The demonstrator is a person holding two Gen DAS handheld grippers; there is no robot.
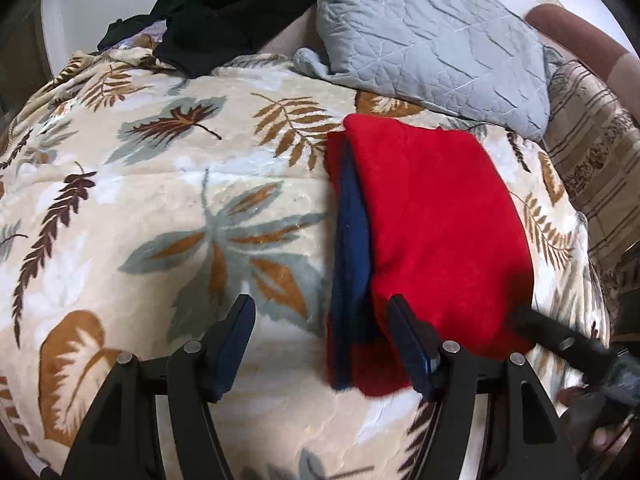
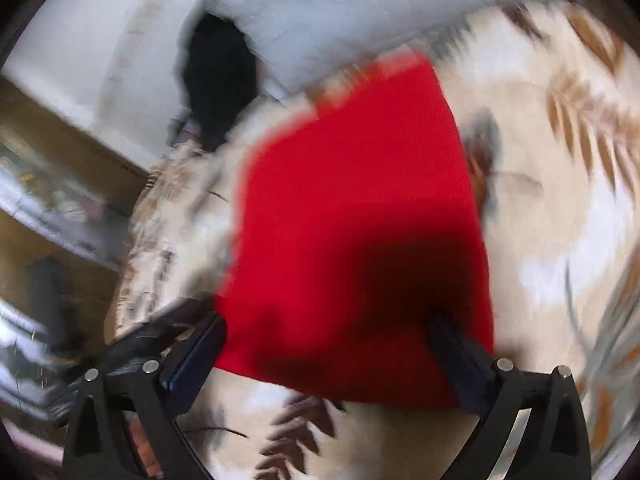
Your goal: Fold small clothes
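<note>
A red garment (image 1: 432, 232) lies folded on the leaf-patterned blanket (image 1: 160, 200), with a dark blue layer (image 1: 352, 248) showing along its left edge. My left gripper (image 1: 322, 312) is open above the garment's near left corner, holding nothing. In the blurred right wrist view the red garment (image 2: 360, 208) fills the middle. My right gripper (image 2: 328, 328) is open, its fingers spread either side of the garment's near edge. A right gripper finger (image 1: 560, 344) shows at the garment's near right corner in the left wrist view.
A grey quilted pillow (image 1: 432, 36) lies behind the garment. A heap of black clothes (image 1: 224, 12) sits at the back left, also seen in the right wrist view (image 2: 220, 80). A striped cover (image 1: 592, 160) lies to the right. The bed edge drops off at left in the right wrist view.
</note>
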